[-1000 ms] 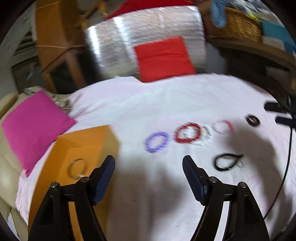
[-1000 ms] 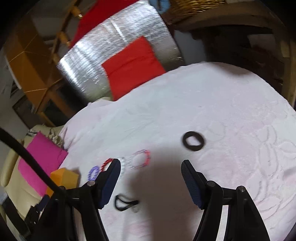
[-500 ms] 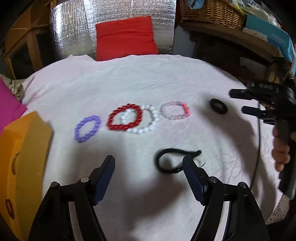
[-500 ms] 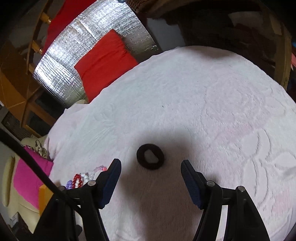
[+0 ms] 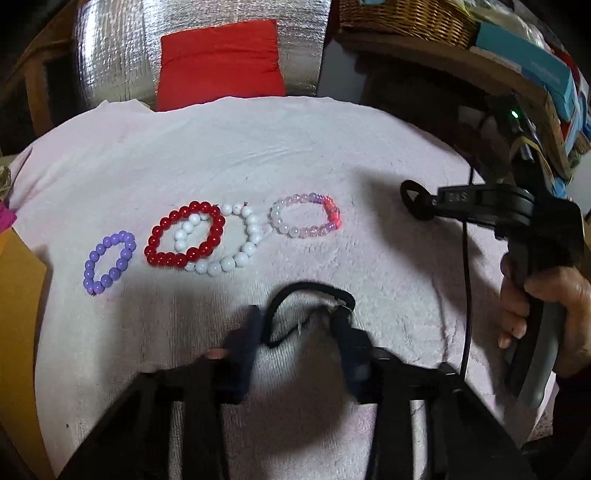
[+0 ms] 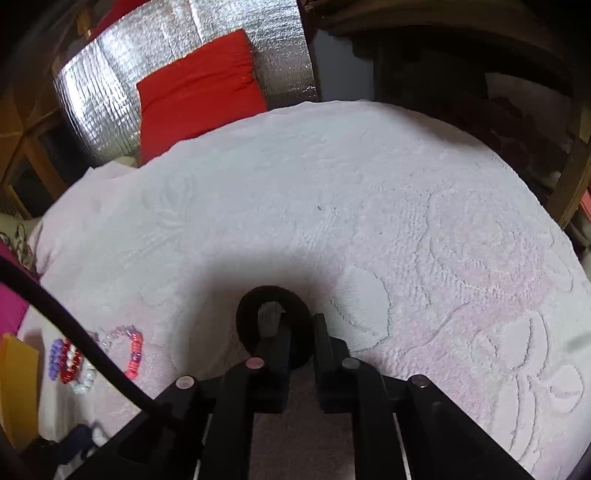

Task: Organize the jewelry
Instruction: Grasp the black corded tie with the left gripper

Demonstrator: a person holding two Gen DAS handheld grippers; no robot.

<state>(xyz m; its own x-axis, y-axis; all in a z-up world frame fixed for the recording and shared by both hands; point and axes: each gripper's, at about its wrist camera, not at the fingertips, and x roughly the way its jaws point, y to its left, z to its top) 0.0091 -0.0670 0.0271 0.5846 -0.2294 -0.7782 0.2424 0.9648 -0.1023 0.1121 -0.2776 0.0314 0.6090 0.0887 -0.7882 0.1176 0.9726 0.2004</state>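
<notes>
On the white towel-like cloth that covers the table, the left gripper has its two blue-padded fingers down around a black cord loop. Its jaws are closing, with the loop between them and the cloth bunching there; whether the pads already press the cord cannot be told. Beyond it lies a row of beaded bracelets: a purple one furthest left, then a red one lying over a white one, and a pink and clear one just beside that.

To the right, the right gripper is clamped narrow on the near side of a black ring-shaped hair tie, one finger through its hole and the other outside it. In the left wrist view the same tie sticks out past the black fingertips, and a person's hand wraps the gripper's handle.

An orange box sits at the cloth's left edge. Behind the table stand a red cushion against a silver foil panel, and a wicker basket on a shelf.
</notes>
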